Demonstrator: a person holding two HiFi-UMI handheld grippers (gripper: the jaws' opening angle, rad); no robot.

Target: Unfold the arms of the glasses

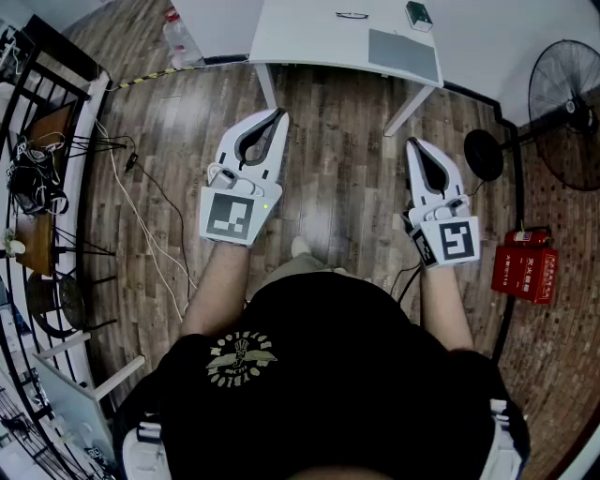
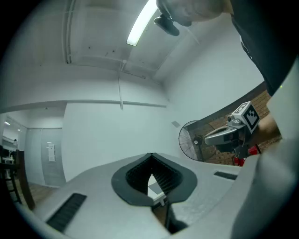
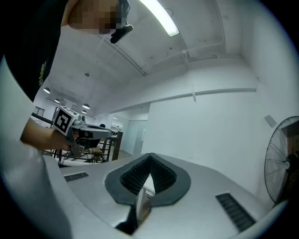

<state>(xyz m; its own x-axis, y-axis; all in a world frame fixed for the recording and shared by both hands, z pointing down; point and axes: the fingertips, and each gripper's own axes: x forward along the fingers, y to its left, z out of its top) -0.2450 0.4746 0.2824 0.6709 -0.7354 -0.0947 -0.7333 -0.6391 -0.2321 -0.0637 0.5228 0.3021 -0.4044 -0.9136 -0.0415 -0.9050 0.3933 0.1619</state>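
White bench (image 1: 309, 37) is carrying the glasses (image 1: 352, 15) near a green box (image 1: 419, 14). Well short of it, the left hand-held gripper (image 1: 278, 114) and the right hand-held gripper (image 1: 412, 143) are hovering level, each with jaws together and empty.

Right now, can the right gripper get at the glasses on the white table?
Probably not yet. The right gripper, jaws shut, hangs over the floor short of the white table, and the glasses lie well back on it. Nothing blocks the way.
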